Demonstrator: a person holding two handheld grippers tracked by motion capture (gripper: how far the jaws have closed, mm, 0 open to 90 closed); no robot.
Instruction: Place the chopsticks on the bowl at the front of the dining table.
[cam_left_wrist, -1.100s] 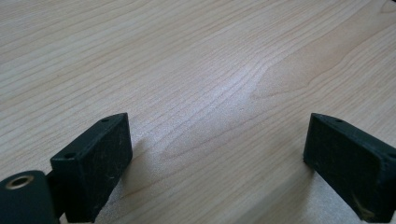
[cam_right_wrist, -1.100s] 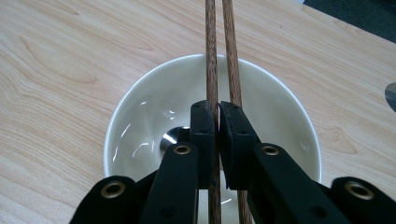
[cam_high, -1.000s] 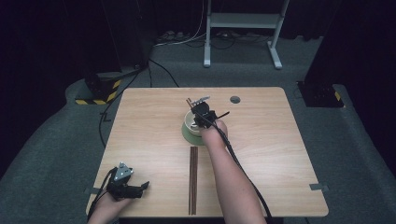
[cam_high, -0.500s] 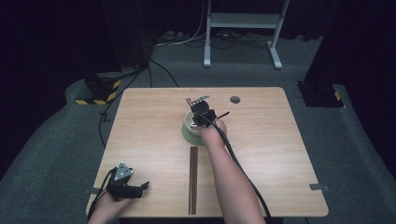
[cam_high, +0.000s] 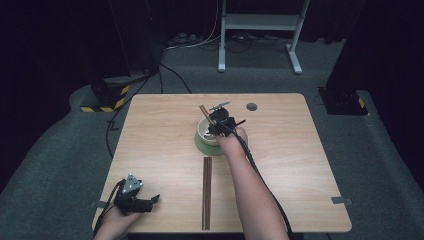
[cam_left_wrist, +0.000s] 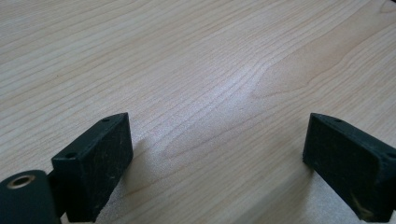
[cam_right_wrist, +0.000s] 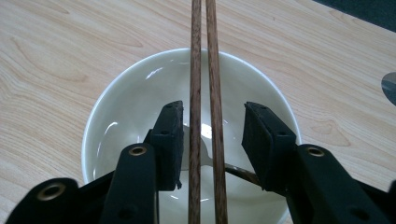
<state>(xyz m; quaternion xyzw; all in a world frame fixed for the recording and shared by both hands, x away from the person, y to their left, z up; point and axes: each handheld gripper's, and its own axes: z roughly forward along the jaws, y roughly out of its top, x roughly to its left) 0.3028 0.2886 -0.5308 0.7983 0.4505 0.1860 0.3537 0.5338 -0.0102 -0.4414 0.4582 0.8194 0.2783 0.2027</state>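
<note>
right gripper (cam_right_wrist: 212, 135): your jaws were just opening, chopsticks (cam_right_wrist: 205, 70) loose between them over the bowl (cam_right_wrist: 116, 107)
left gripper (cam_left_wrist: 215, 154): wide open, nothing in it

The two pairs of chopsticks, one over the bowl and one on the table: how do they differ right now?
The chopsticks at the bowl lie across the white bowl, between the right gripper jaws, which have just been opening and don't press them. The chopsticks on the table lie flat on the table, clear of both grippers, nearer the person. Both pairs are dark brown, side by side.
</note>
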